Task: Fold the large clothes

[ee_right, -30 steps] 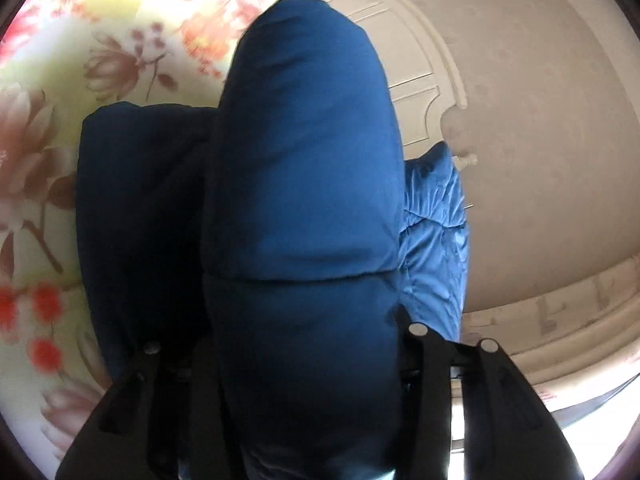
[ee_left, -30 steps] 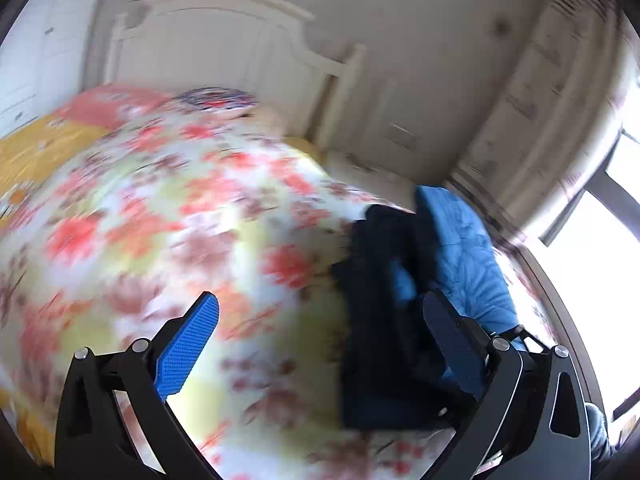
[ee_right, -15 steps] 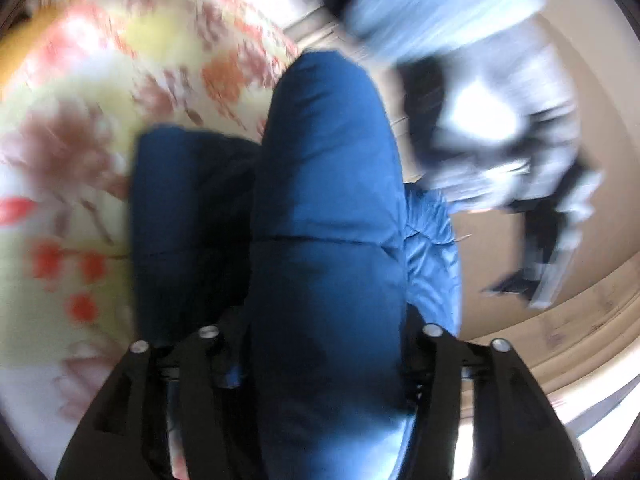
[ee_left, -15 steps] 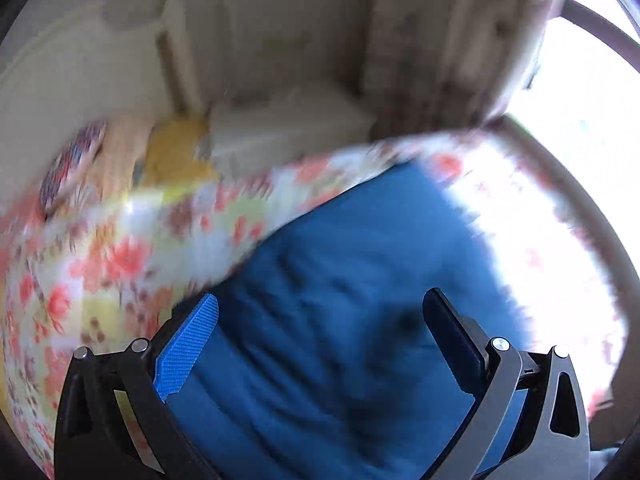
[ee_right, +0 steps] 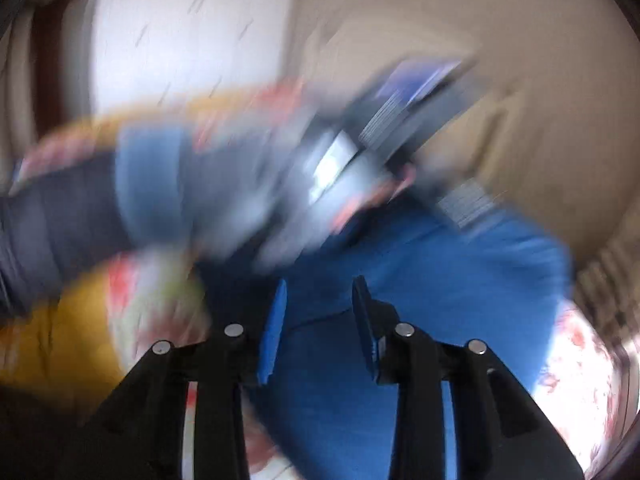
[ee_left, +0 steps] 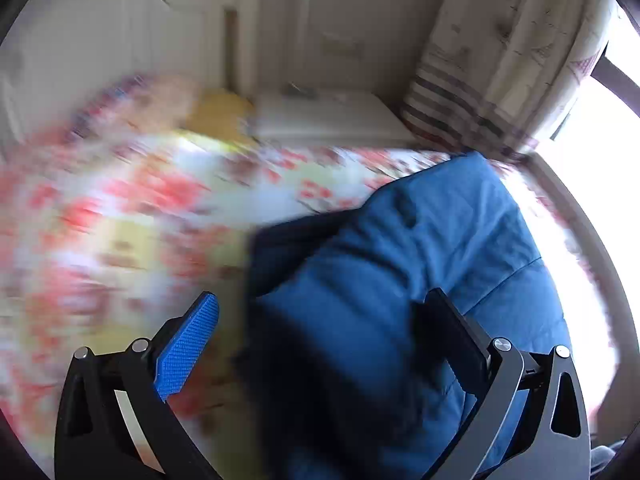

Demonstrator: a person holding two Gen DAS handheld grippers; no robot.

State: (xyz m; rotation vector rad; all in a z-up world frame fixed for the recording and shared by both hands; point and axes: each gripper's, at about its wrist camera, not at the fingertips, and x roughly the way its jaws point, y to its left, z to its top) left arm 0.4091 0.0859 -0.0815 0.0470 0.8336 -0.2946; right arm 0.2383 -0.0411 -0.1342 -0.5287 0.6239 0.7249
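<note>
A blue padded jacket (ee_left: 440,248) lies bunched on the floral bedspread (ee_left: 140,208), lighter blue on top with a dark navy part at its left. My left gripper (ee_left: 324,320) is open, its fingers wide apart above the jacket's near end. In the blurred right wrist view the jacket (ee_right: 440,280) fills the lower middle. My right gripper (ee_right: 318,304) is open with a narrow gap between its blue pads and nothing between them. The left gripper (ee_right: 392,120) and the sleeved arm holding it cross that view above the jacket, blurred.
A white nightstand (ee_left: 332,116) stands behind the bed, with a white headboard (ee_left: 100,60) at the left. A patterned curtain (ee_left: 500,52) hangs at the right beside a bright window (ee_left: 592,152). A yellow sheet (ee_right: 56,340) shows at the left.
My right gripper has let go of the jacket fold it held and pulled back. My left gripper swung right over the jacket, then back a little left. Both views are motion-blurred.
</note>
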